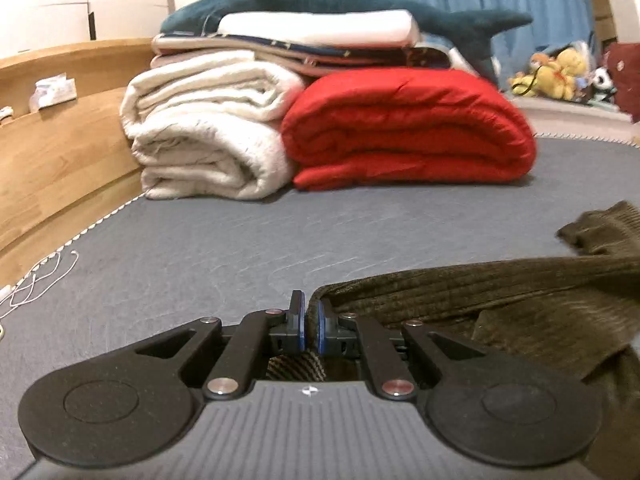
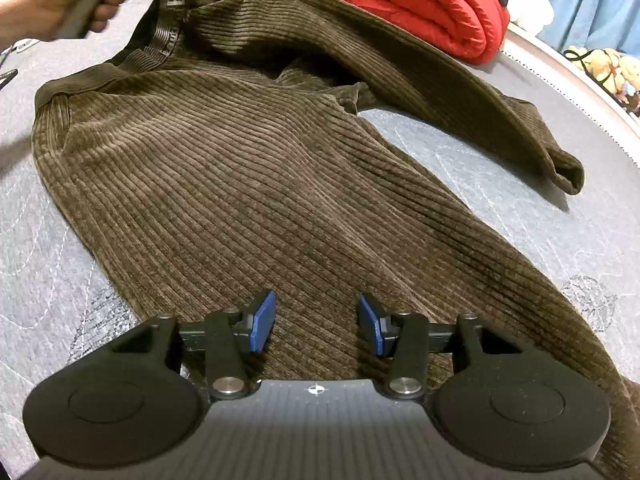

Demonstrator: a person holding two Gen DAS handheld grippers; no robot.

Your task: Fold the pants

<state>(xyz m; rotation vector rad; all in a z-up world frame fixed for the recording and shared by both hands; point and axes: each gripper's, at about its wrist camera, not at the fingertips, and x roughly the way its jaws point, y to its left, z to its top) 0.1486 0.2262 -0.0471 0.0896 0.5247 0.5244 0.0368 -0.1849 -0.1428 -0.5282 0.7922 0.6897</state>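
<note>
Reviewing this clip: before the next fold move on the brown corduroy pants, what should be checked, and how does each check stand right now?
1. Left gripper shut on pants fabric: ok, corduroy pinched between its pads.
2. Right gripper open over the near leg: ok, nothing between its pads.
3. Right gripper touching the cloth: cannot tell.
4. Pants lying flat: not ok, far leg is twisted and the crotch bunched.
5. Waistband straight: not ok, it is lifted and curled near the hand.
6. Bare mattress beside the pants for folding: ok.
</note>
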